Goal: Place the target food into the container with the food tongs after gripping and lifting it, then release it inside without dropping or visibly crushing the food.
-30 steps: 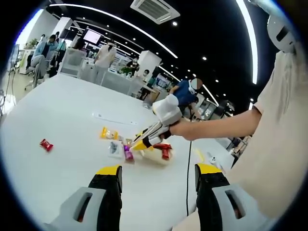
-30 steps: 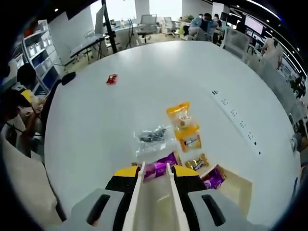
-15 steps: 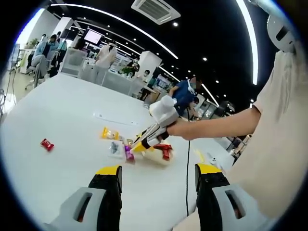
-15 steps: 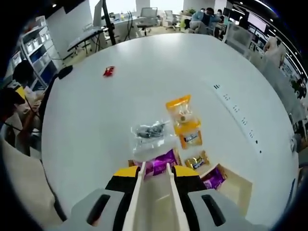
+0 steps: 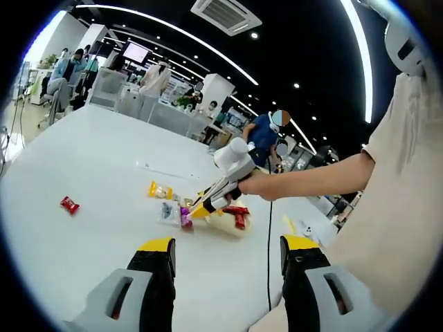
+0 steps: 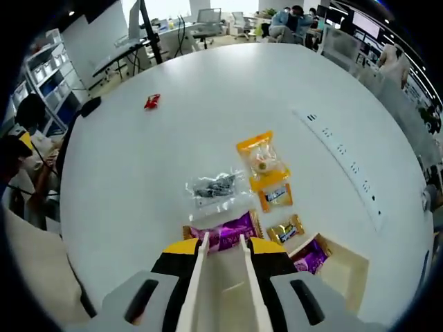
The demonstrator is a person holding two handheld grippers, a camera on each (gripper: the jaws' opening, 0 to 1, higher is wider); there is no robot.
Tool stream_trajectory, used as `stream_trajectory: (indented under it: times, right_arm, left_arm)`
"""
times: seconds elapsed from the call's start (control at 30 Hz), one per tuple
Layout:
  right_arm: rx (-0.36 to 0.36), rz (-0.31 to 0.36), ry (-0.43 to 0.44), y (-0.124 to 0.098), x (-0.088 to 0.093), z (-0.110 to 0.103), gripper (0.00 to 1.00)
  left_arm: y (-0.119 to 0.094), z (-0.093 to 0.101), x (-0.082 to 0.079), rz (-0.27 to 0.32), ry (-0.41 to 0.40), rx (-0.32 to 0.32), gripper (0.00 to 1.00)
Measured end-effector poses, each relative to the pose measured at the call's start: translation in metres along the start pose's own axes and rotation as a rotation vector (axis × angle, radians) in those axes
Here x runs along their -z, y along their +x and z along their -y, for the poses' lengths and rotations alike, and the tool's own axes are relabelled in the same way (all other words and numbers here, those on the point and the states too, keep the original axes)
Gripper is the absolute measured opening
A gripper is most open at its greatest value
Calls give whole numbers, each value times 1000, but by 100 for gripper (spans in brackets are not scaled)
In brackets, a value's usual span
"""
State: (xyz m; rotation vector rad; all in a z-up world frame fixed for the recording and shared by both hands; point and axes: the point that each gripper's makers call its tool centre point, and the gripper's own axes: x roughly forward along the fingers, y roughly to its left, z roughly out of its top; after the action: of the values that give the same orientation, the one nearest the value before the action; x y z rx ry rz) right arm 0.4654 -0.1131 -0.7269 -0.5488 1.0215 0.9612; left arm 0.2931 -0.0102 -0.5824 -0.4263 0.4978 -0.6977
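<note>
Tongs (image 6: 220,277) sit pinched between the right gripper (image 6: 220,252) jaws, tips just at a purple snack packet (image 6: 223,234) lying on the white surface (image 6: 138,173) beside the beige container (image 6: 339,266). Left gripper (image 5: 227,259) jaws stand spread, holding nothing.

A purple foil snack packet (image 6: 225,233) lies on the round white table (image 6: 138,159) just beyond the food tongs (image 6: 220,273); a beige shallow container (image 6: 339,266) sits to its right.
</note>
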Motion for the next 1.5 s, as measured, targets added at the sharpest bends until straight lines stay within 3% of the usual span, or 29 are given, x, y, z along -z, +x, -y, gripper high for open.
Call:
stream_trajectory:
  times: [0.23,0.67,0.93,1.17,1.5]
  right_arm:
    - [-31,-5,-53,1,-5,-5,26]
    - [-90,-31,-292,7,-13,-15,26]
    - [-136,-46,-367,11,-14,-27,26]
    - [-175,-62,-473,13,-12,-46,26]
    - [-226,-87,-555,7,1,-59,26]
  left_arm:
    - [-1,-1,1,0,-5,-4,61]
    - [-2,-2,0,6,-10,-10,61]
    - [-3,-2,1,9,-13,-13,61]
    - [-6,-2,1,16,-11,-15,61]
    - [-10,0,1,29,-10,-19,61]
